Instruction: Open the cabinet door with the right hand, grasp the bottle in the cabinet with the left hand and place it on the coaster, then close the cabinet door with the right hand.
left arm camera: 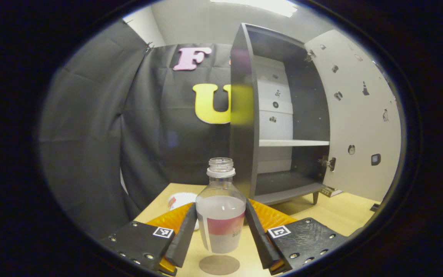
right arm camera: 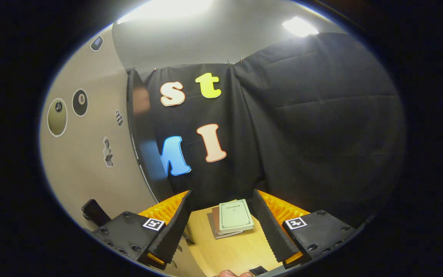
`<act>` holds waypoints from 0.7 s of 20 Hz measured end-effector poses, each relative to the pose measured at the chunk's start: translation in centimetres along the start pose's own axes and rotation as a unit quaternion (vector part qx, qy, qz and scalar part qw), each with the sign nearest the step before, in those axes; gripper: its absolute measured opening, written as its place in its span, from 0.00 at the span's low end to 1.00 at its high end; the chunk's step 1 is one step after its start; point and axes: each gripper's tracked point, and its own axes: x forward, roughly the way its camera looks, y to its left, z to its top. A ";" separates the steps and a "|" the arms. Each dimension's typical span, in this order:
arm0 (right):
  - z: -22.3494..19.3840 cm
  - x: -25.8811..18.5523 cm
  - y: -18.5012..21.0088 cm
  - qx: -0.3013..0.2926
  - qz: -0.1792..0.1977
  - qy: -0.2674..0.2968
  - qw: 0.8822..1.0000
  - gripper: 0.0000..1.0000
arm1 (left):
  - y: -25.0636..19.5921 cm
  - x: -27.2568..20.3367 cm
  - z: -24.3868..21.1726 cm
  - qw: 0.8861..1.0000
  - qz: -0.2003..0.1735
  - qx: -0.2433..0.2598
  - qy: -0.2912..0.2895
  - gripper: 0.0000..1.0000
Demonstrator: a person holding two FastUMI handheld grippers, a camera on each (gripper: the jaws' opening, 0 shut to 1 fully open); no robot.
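Bottle (left arm camera: 220, 207), uncapped, part-filled: pinched in your left gripper (left arm camera: 220, 231), lifted clear of the bench (left arm camera: 333, 215), directly above the coaster (left arm camera: 219, 264).

Your right gripper (right arm camera: 221, 223) is spread, holding nothing, beside the cabinet door (right arm camera: 87, 154), which stands wide open on the cabinet (left arm camera: 283, 115); notebooks (right arm camera: 233, 217) lie on the bench beyond. Risk: with no cap, any tilt on the way down may spill liquid; an off-centre set-down may leave your bottle rocking on the coaster edge.
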 end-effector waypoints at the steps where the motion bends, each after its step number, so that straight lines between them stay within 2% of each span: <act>1: -0.3 -0.1 -0.4 0.014 -0.008 0.001 1.000 0.98 | 0.2 0.1 -1.6 1.000 0.013 -0.009 0.006 0.74; 3: -0.1 -0.4 -0.5 0.042 -0.013 -0.006 0.999 0.98 | 0.1 0.2 -4.5 0.999 0.030 -0.005 0.018 0.73; 6: -0.7 -0.8 -0.9 0.042 -0.020 -0.003 0.999 0.98 | -0.3 0.3 -8.0 0.999 0.037 0.006 0.035 0.72; 9: -0.7 -1.6 -1.1 0.015 -0.029 -0.007 0.999 0.98 | 0.2 0.1 -10.3 0.998 0.045 0.017 0.047 0.72; 14: -1.4 -2.1 -0.4 -0.027 -0.026 -0.002 0.999 0.98 | -0.3 -1.0 -10.7 0.997 0.049 0.022 0.046 0.74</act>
